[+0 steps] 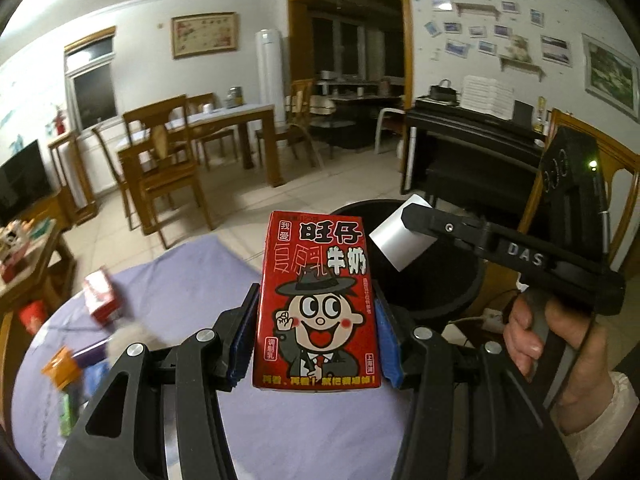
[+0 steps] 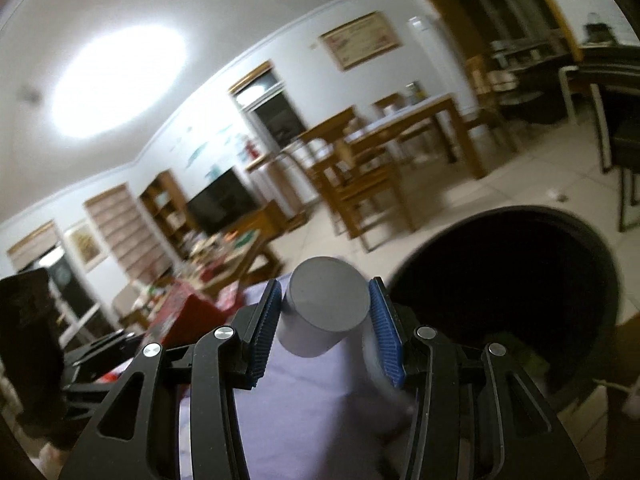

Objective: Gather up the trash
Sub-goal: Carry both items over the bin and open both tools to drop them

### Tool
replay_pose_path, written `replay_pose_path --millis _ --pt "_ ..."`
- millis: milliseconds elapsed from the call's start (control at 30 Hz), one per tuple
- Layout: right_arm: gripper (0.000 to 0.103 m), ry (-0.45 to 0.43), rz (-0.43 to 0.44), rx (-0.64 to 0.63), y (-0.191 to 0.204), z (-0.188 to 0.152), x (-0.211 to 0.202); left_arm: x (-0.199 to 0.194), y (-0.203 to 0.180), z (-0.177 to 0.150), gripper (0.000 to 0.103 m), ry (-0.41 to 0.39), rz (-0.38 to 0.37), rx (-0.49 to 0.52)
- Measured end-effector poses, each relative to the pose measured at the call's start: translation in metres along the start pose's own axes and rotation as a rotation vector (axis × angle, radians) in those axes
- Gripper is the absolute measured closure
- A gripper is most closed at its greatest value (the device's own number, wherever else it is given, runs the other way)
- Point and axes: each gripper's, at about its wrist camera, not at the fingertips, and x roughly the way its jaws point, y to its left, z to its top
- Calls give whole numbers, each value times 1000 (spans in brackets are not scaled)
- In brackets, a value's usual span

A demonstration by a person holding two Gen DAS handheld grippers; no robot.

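My left gripper (image 1: 316, 332) is shut on a red milk carton (image 1: 316, 300) with a cartoon face, held upright above the lilac-covered table (image 1: 192, 292). Beyond it stands a black trash bin (image 1: 440, 292) with an open mouth. My right gripper (image 2: 326, 320) is shut on a small grey cylinder (image 2: 324, 308), its flat end towards the camera, just left of the black bin (image 2: 504, 280). In the left wrist view that grey cylinder (image 1: 404, 236) hangs over the bin's rim, held by the right gripper, with a person's hand (image 1: 560, 344) on its handle.
More litter lies on the table's left side: a red box (image 1: 102, 296), an orange packet (image 1: 60, 368) and a grey fluffy lump (image 1: 132, 340). Wooden chairs and a dining table (image 1: 192, 144) stand on the tiled floor behind. A black piano (image 1: 472, 148) is at the right.
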Motion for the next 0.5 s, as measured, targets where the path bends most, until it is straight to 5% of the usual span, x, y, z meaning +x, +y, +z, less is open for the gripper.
replay_pose_path --millis 500 --pt "58 -45 -183 130 -124 -15 -7 91 -45 14 52 66 -102 21"
